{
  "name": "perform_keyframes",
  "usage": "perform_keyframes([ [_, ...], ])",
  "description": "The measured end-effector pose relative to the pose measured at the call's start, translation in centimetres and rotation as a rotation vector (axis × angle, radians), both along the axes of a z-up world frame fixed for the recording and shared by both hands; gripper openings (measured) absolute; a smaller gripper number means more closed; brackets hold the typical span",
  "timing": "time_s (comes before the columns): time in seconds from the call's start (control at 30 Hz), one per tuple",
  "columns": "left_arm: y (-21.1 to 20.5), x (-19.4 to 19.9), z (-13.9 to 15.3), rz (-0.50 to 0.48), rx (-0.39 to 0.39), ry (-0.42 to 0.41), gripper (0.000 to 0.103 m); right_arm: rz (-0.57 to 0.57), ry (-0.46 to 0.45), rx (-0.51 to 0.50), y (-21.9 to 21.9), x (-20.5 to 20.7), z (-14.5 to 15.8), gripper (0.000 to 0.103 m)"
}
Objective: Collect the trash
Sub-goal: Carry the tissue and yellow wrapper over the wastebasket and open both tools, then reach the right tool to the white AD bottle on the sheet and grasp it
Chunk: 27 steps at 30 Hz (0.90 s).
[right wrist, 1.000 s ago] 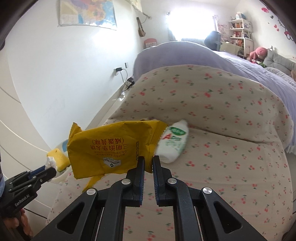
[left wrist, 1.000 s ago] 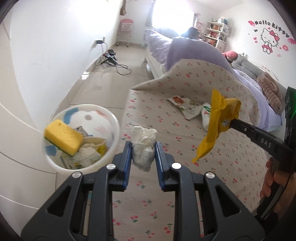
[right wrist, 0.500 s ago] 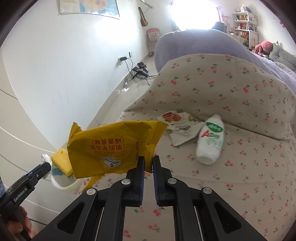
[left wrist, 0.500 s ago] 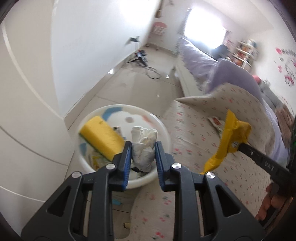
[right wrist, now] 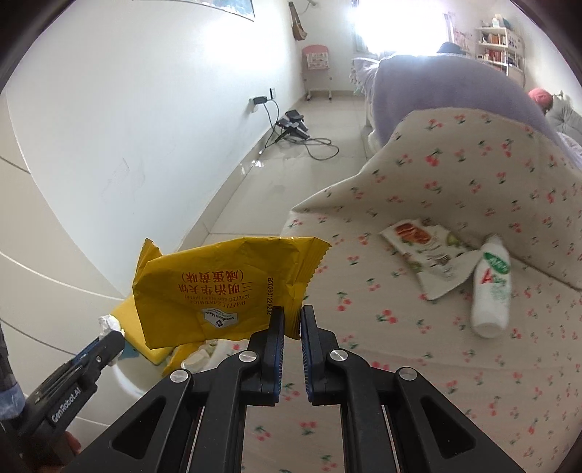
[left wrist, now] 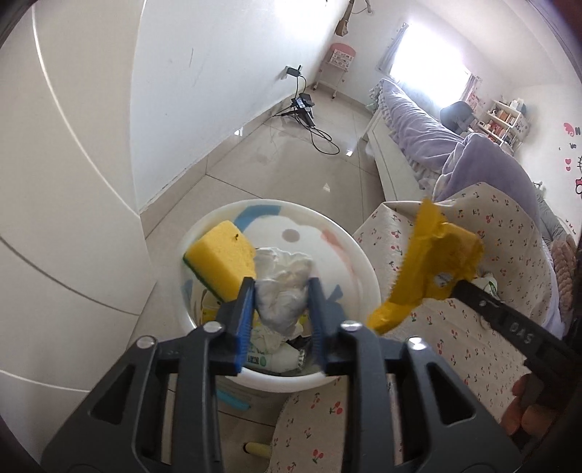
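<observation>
Lying flat, white bottle point(right wrist: 491, 291) cap-up

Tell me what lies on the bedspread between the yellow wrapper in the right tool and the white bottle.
In the right wrist view, bare cherry-print bedspread, then a flat printed food wrapper beside the white bottle; its corner appears to touch the bottle. The yellow wrapper is held by the right tool.

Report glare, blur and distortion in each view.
Left wrist view: window glare washes out the far wall; fisheye bends the wall lines; white bin sharp. Right wrist view: window blown out; cherry-print bedspread smeared; yellow wrapper crisp.
</observation>
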<state>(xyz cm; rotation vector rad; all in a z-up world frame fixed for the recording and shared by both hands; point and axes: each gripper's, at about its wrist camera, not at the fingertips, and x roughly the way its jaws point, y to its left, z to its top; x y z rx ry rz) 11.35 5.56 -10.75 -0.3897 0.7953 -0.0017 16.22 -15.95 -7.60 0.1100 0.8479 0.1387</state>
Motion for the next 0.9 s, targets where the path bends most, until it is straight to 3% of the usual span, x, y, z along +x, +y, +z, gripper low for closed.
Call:
perform_keyframes([
  [0.1,0.6,0.0,-0.1,0.029,-0.007,0.023,0.073,-0.007,0.01,0.005,0.5,0.5,-0.6,0.01],
  [0.37,2.9,-1.7,0.0,0.12,-0.018,0.066,0.082,-0.002,0.021,0.019,1.5,1.0,-1.1,0.011],
  [0.5,3.5,-2.5,0.6,0.148,0.013,0.066,0.087,0.095,0.01,0.155,1.9,1.1,-0.8,0.017],
  [0.53,3.6,-2.6,0.8,0.157,0.018,0.065,0.088,0.114,0.019,0.185,2.0,1.2,-0.7,0.029],
  [0.57,3.8,-2.8,0.9,0.167,0.024,0.065,0.091,0.12,0.015,0.191,2.0,1.0,-0.6,0.053],
  [0.63,4.0,-3.1,1.0,0.173,0.023,0.063,0.092,0.122,-0.026,0.188,2.0,0.4,-0.1,0.074],
  [0.9,3.4,-3.1,1.1,0.162,0.046,0.071,0.101,0.112,-0.035,0.175,0.6,-0.3,0.8,0.075],
])
